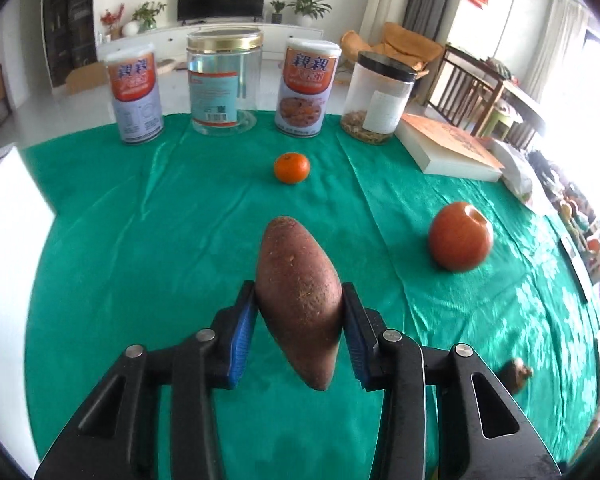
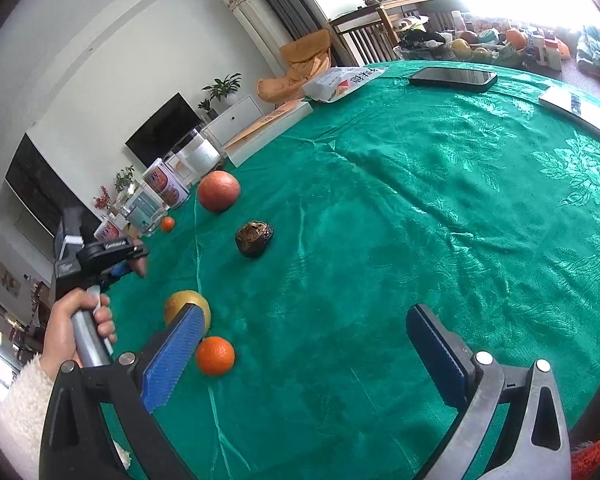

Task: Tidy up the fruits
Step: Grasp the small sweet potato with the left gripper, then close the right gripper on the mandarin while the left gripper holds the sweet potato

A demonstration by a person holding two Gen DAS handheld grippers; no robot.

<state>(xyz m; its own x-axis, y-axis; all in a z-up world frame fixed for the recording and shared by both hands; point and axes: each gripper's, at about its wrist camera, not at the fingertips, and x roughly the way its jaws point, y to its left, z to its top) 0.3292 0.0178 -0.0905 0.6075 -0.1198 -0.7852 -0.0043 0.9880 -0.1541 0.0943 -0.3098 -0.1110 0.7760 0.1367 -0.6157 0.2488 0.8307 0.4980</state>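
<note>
My left gripper (image 1: 299,300) is shut on a brown sweet potato (image 1: 298,296) and holds it above the green tablecloth (image 1: 140,220). A small mandarin (image 1: 291,167) lies ahead of it and a red apple (image 1: 460,237) to its right. My right gripper (image 2: 304,328) is open and empty over the cloth. Near its left finger lie an orange (image 2: 215,355) and a yellowish fruit (image 2: 180,306), partly hidden. A dark wrinkled fruit (image 2: 255,238) and the apple (image 2: 218,191) lie farther off. The left gripper (image 2: 134,264) shows at the left of the right wrist view.
Two printed cans (image 1: 137,96) (image 1: 306,88), a clear jar with gold lid (image 1: 223,80) and a black-lidded jar (image 1: 378,98) stand along the far edge. A book (image 1: 448,146), a phone (image 2: 453,78) and a bag (image 2: 342,82) lie on the cloth.
</note>
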